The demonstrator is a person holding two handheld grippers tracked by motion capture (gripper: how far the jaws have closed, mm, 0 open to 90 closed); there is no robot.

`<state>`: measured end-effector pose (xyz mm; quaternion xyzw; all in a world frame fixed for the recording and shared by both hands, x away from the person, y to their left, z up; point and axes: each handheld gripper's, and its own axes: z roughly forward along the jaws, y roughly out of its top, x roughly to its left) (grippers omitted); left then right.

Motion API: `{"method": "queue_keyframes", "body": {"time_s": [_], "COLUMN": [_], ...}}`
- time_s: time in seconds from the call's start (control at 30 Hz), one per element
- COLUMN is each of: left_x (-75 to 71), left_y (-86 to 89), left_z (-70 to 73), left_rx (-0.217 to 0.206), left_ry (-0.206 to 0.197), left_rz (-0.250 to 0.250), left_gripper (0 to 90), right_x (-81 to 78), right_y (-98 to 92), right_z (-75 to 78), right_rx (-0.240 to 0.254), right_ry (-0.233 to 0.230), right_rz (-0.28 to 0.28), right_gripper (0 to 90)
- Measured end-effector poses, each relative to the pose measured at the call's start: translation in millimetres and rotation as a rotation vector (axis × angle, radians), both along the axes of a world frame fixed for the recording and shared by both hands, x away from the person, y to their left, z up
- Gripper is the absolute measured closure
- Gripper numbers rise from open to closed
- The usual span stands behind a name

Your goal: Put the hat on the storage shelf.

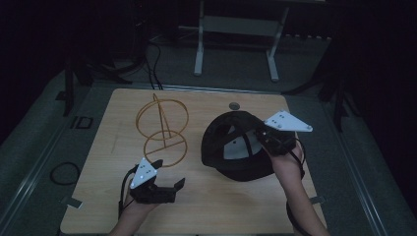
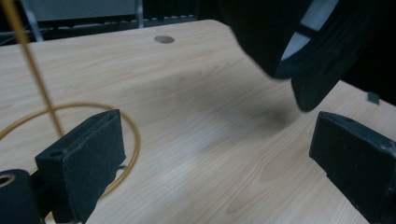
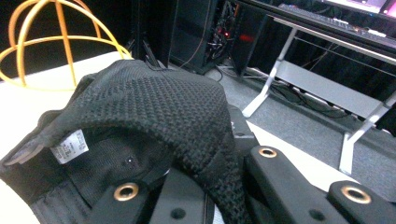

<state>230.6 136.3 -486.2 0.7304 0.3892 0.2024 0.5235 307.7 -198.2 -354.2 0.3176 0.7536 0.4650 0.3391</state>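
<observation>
1. On the right half of the desk [image 1: 206, 206] sits a black mesh cap [image 1: 231, 140], tipped up so its inside and white label face the person; in the high view its lower edge looks to be on the wood. In the left tool view it looks clear of the wood, so I cannot tell which.
2. Right tool [image 1: 268, 139] is closed on the cap's mesh crown edge — fabric bunches between its jaws in the right tool view.
3. Left tool [image 1: 169, 183] rests low at near left, jaws wide apart, holding nothing; the wire cap stand [image 1: 162, 130] is just beyond it at far left.
4. Handling, my read: the cap is light and soft — mesh folds under a pinch, so one grip lets it sag. The brim [image 2: 317, 81] looks stiffer.
5. Best hold is probably brim or rim band; the open tool could take the opposite rim to keep the crown spread.
</observation>
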Motion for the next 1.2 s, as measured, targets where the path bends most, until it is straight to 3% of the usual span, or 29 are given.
{"method": "queue_keyframes", "body": {"time_s": [0.13, 0.5, 0.77, 0.97, 1.1, 1.2], "left_x": [7.8, 24.8, 43.2, 50.5, 52.2, 52.6], "left_y": [-12.8, -50.2, -64.6, -64.9, -67.5, -67.2], "left_z": [5.7, 20.9, 21.9, 19.9, 21.8, 24.6], "left_rx": [0.029, 0.005, -0.023, -0.049, -0.086, -0.106], "left_ry": [-0.013, -0.016, -0.002, 0.004, 0.007, -0.004], "left_rz": [-0.037, -0.098, -0.084, -0.104, -0.121, -0.083], "left_gripper": [4.0, 4.8, 7.4, 19.3, 38.5, 56.3], "right_x": [-4.2, -9.9, -17.1, -23.5, -26.1, -27.5], "right_y": [1.6, 5.7, 10.6, 9.1, 8.8, 9.9], "right_z": [-0.5, -1.2, 1.2, 3.5, 2.7, 0.9], "right_rx": [-0.004, 0.004, -0.005, -0.005, -0.006, -0.011], "right_ry": [-0.008, -0.013, -0.024, -0.029, -0.033, -0.028], "right_rz": [0.011, 0.039, 0.075, 0.106, 0.116, 0.117], "right_gripper": [88.5, 88.5, 88.4, 88.4, 88.4, 88.4]}}
